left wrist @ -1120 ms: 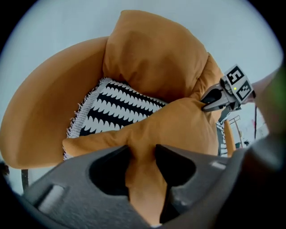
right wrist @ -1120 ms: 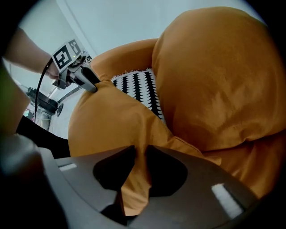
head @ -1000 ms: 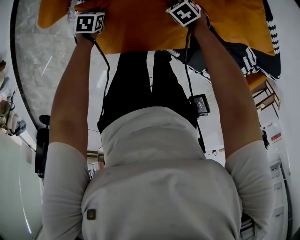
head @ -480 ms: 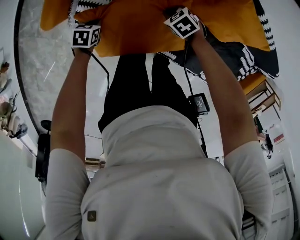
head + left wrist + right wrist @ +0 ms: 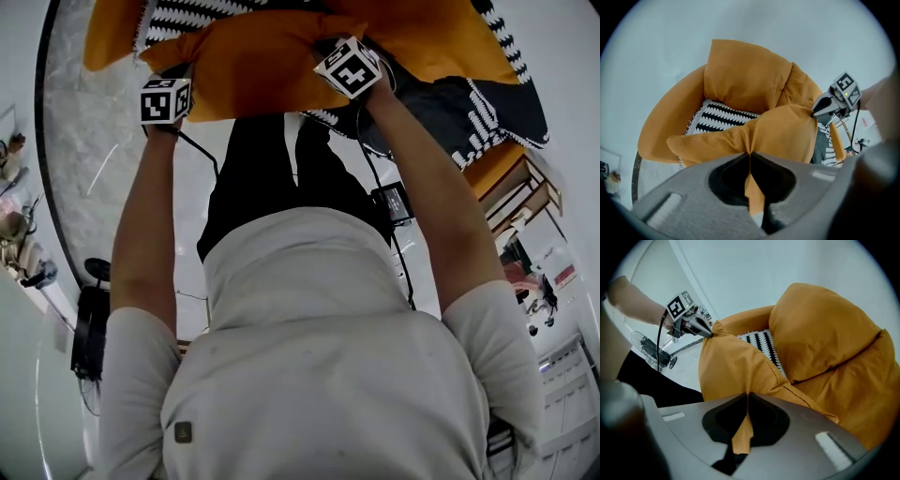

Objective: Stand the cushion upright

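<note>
White floor and a marbled grey round lie below in the head view, where my left claw [image 5: 171,92] and right claw [image 5: 349,66] each hold a corner of the orange cushion [image 5: 253,61]. It hangs over the chair [image 5: 105,42], in front of a black-and-white throw [image 5: 502,108]. Left gripper view: my jaws are pinched tight on a fold of cushion fabric. Right gripper view: the same, jaws closed on the other corner. I judge the lift is in hand. Next I should set the lower edge on the seat and lean the cushion against the back cushions [image 5: 820,329]. Count: two claws, one held cushion, seemingly two behind, one throw.
</note>
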`<state>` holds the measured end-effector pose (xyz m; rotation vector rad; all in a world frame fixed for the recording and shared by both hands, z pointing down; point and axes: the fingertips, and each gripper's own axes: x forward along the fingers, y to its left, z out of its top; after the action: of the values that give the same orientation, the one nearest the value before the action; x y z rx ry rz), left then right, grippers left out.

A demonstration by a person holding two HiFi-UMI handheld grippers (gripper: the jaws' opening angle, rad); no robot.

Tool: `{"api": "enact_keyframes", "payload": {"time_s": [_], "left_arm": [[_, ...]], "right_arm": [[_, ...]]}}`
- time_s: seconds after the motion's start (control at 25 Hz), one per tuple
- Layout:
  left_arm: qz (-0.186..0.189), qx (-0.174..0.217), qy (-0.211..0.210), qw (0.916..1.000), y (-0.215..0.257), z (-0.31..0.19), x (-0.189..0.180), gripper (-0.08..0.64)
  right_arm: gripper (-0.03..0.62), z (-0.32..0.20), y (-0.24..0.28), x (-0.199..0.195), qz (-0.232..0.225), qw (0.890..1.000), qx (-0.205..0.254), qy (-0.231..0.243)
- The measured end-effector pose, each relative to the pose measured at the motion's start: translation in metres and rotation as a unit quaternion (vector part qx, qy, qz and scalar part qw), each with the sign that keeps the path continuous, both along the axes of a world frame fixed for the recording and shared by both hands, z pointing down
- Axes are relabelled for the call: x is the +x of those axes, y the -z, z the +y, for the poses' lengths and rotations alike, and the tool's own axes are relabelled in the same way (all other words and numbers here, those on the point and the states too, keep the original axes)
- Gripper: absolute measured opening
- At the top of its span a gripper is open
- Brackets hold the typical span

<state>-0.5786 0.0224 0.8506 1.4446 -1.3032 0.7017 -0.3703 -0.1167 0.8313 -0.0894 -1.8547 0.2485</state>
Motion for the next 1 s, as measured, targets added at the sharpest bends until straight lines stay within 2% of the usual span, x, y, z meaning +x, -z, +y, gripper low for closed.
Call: {"api": "enact_keyframes", "payload": {"time_s": [0.44, 0.84, 1.0], "left_arm": [[-0.022, 0.032, -0.032, 0.9987, 0.063, 0.005, 0.036, 0.009], [-0.013, 0.092, -0.046, 0.9946, 0.137, -0.028, 0.077, 0.009], [-0.020, 0.126, -0.072, 0.9892, 0.172, -0.054, 0.100, 0.009]], "right_arm": [[0.018, 0.028, 0.052, 0.051, -0.033, 0.999, 0.010, -0.003], [0.017, 0.008, 0.123, 0.100, -0.081, 0.993, 0.058, -0.061], [0.017, -0.008, 0.154, 0.128, -0.099, 0.987, 0.083, -0.092]]}}
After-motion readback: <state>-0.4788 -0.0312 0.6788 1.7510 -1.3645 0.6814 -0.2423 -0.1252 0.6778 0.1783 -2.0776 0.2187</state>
